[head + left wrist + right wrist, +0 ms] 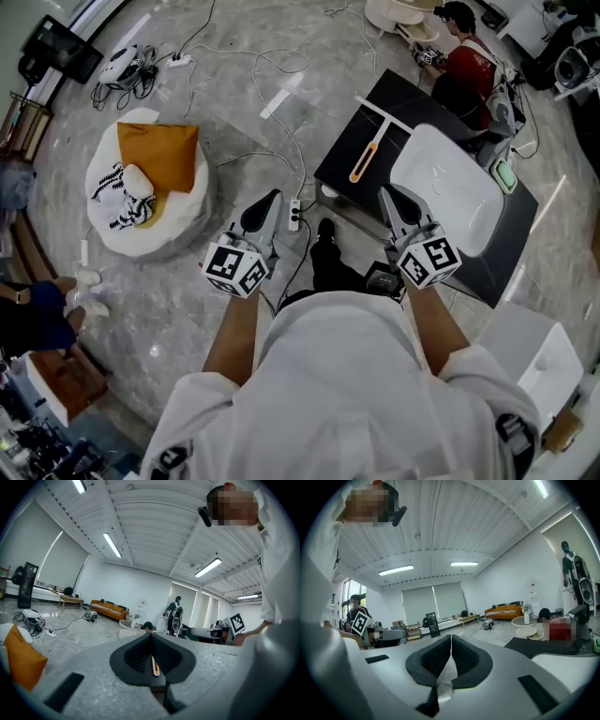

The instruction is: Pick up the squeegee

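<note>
The squeegee [366,159] has a white blade bar and an orange handle. It lies on the black table [412,103] at its near left part, in the head view. My left gripper [273,195] is held over the floor, left of the table and short of it, with its jaws together and nothing held [151,634]. My right gripper [384,192] hovers at the table's front edge, just near of the squeegee's handle end. It is shut and empty [451,636]. A thin orange sliver shows low between the left jaws; I cannot tell what it is.
A large white curved panel [445,187] lies on the table right of the squeegee. A white beanbag [112,239] with an orange cushion [157,155] sits on the floor at left. A power strip [294,214] and cables lie between them. A person in red [469,66] sits beyond the table.
</note>
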Action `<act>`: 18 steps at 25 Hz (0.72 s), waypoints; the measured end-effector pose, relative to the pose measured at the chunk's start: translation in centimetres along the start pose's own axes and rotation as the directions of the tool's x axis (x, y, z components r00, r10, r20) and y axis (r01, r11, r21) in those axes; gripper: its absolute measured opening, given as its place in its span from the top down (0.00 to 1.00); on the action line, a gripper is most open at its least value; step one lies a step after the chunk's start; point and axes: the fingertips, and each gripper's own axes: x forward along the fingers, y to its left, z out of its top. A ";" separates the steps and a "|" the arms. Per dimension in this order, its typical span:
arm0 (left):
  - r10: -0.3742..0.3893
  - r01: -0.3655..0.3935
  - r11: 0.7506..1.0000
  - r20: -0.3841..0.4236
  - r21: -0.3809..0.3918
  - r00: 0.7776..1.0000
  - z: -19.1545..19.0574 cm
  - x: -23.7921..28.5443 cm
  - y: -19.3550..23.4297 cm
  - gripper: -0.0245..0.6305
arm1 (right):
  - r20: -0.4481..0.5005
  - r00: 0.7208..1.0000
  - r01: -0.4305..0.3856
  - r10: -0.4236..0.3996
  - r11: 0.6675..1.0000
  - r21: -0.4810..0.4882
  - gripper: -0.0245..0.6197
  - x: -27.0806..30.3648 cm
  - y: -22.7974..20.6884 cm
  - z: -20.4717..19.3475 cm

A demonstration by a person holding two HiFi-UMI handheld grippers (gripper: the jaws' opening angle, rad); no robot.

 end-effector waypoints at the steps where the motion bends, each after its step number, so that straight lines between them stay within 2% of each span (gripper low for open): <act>1: -0.011 0.011 1.000 -0.008 0.004 1.000 0.3 1.3 0.7 0.94 | -0.001 1.000 0.011 -0.011 1.000 0.004 0.94 0.9 -1.0 0.3; 5: -0.070 0.071 0.997 -0.052 0.013 0.996 1.4 5.8 2.7 0.94 | -0.004 0.997 0.072 -0.072 0.997 0.033 0.94 3.6 -4.2 1.2; 12: -0.163 0.167 0.985 -0.099 0.034 0.982 2.6 12.6 4.3 0.94 | -0.010 0.990 0.141 -0.141 0.990 0.020 0.94 6.3 -9.0 2.8; 18: -0.242 0.247 0.969 -0.129 0.023 0.962 2.8 17.1 5.2 0.94 | -0.060 0.976 0.212 -0.210 0.976 0.039 0.94 7.6 -11.6 2.1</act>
